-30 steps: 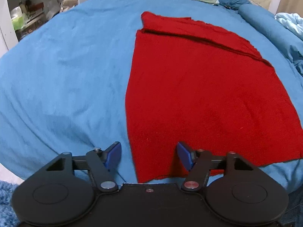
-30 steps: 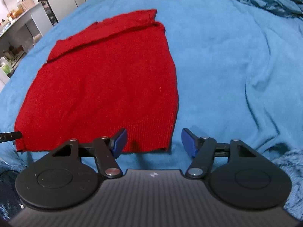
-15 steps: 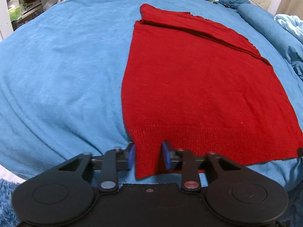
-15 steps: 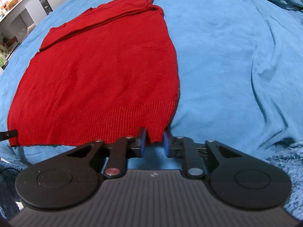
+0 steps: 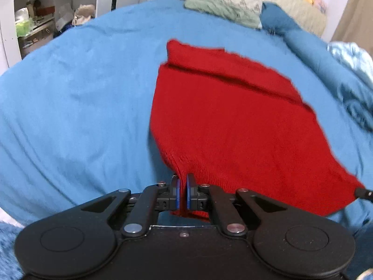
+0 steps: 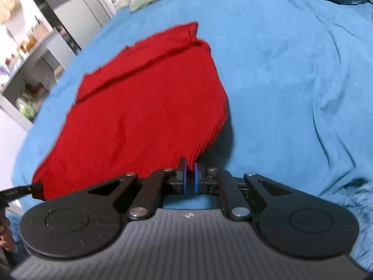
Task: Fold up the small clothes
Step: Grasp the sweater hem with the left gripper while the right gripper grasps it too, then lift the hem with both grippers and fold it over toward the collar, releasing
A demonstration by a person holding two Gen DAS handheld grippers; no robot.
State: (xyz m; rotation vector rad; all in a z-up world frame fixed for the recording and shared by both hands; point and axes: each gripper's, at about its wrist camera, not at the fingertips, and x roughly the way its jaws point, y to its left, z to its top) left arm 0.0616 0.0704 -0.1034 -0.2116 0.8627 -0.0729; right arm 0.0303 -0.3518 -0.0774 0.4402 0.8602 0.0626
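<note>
A red knit garment [image 5: 233, 121] lies spread on the blue bed sheet [image 5: 70, 105], with a folded band across its far end. My left gripper [image 5: 183, 186] is shut on the garment's near left corner, which is lifted off the sheet. In the right wrist view the same garment [image 6: 139, 107] rises to my right gripper [image 6: 190, 175], shut on its near right corner. The hem between the two corners hangs raised. Each gripper's black tip shows at the other view's edge, the right gripper [image 5: 362, 192] and the left gripper [image 6: 23, 190].
A green cloth [image 5: 221, 11] and blue pillows [image 5: 279, 23] lie at the bed's far end, with a crumpled light blue blanket [image 5: 349, 56] on the right. Cluttered shelves [image 5: 30, 28] stand beyond the bed's left side. A fluffy blue rug [image 6: 359, 210] lies below the near edge.
Both grippers went from open to shut on the garment's near corners. Both then rose, lifting the hem off the sheet.
</note>
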